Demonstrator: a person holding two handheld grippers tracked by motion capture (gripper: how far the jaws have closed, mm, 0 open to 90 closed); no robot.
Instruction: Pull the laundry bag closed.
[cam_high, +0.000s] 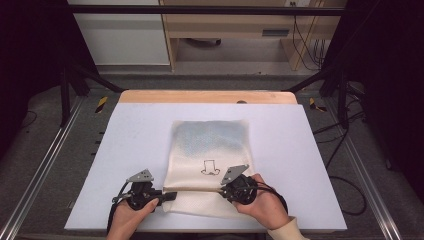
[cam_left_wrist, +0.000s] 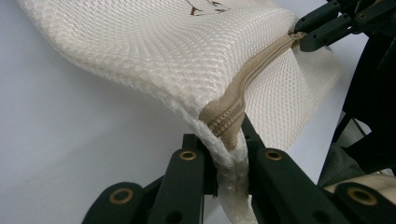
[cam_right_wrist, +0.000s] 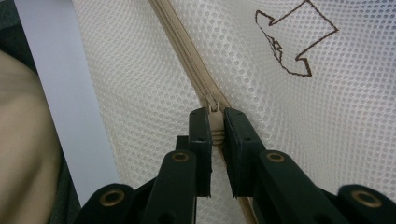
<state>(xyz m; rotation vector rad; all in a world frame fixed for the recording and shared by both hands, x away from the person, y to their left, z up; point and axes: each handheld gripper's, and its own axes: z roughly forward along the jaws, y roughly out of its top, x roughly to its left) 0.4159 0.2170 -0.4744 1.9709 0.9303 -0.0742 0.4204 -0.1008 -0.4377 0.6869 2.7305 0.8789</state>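
White matte counter (cam_high: 125, 135) over grey floor (cam_high: 45, 125). Cream mesh bag (cam_high: 210, 145), beige zipper (cam_right_wrist: 184, 44): left hand-held gripper (cam_left_wrist: 229, 149) clamps bag's corner, right hand-held gripper (cam_right_wrist: 215, 122) clamps zipper pull (cam_right_wrist: 215, 114).

Two bare hands come in from the bottom edge; the right hand (cam_high: 262, 202) wears a cream sleeve cuff (cam_high: 286, 231). Each holds a black gripper — left gripper (cam_high: 167, 195), right gripper (cam_high: 223, 189) — topped by a grey three-cornered plate, with black cables trailing. The jaw links carry brass-coloured rivets.

Even overhead light, soft shadows; dark blurred edges.
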